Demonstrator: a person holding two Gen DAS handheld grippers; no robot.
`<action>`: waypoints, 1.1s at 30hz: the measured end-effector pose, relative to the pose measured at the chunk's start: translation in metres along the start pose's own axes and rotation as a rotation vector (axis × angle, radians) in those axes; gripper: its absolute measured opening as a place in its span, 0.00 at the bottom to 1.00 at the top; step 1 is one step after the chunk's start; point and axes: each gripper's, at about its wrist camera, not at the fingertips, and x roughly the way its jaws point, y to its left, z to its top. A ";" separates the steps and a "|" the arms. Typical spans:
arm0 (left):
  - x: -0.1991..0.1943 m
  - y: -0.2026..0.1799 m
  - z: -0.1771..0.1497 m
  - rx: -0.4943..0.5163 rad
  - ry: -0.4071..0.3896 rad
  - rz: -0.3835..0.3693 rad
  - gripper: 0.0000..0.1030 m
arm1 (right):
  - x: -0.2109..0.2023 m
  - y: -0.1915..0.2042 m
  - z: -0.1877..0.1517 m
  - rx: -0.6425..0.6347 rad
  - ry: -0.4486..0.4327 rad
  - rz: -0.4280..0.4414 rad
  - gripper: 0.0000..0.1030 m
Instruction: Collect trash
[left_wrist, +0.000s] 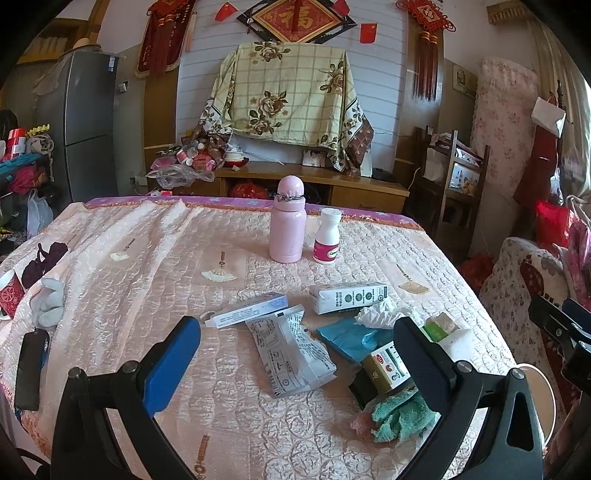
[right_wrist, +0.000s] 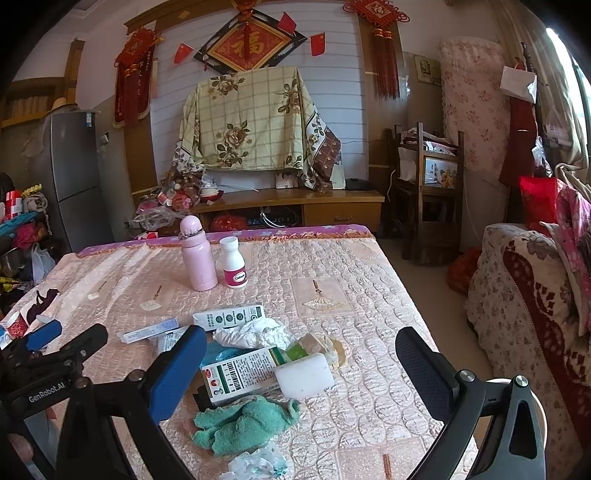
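Note:
Trash lies scattered on the pink quilted table (left_wrist: 147, 258). In the left wrist view a white foil wrapper (left_wrist: 291, 354) sits below my left gripper (left_wrist: 299, 363), which hangs open with nothing in it. Around it are a long thin box (left_wrist: 251, 310), a white carton (left_wrist: 347, 297), a crumpled tissue (left_wrist: 380, 314), a blue wrapper (left_wrist: 351, 338) and a teal cloth (left_wrist: 399, 417). My right gripper (right_wrist: 301, 373) is open too, above a white block (right_wrist: 303, 374) and a green-and-white medicine box (right_wrist: 243, 373). Another crumpled wrapper (right_wrist: 258, 465) lies near the front edge.
A pink flask (left_wrist: 288, 225) and a white pill bottle (left_wrist: 327, 236) stand upright at the far side. A red paper cup (left_wrist: 11, 295), a grey cloth (left_wrist: 48, 302) and a black case (left_wrist: 31, 369) lie at the left. A patterned sofa (right_wrist: 535, 314) flanks the right.

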 end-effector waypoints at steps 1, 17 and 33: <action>0.000 0.000 0.000 0.000 0.001 0.000 1.00 | 0.000 0.000 0.000 0.000 0.001 0.001 1.00; 0.003 0.003 -0.002 0.000 0.005 0.014 1.00 | 0.003 -0.002 -0.004 0.002 0.018 0.006 1.00; 0.007 0.007 -0.004 -0.016 0.024 0.019 1.00 | 0.008 -0.002 -0.008 -0.001 0.049 0.016 1.00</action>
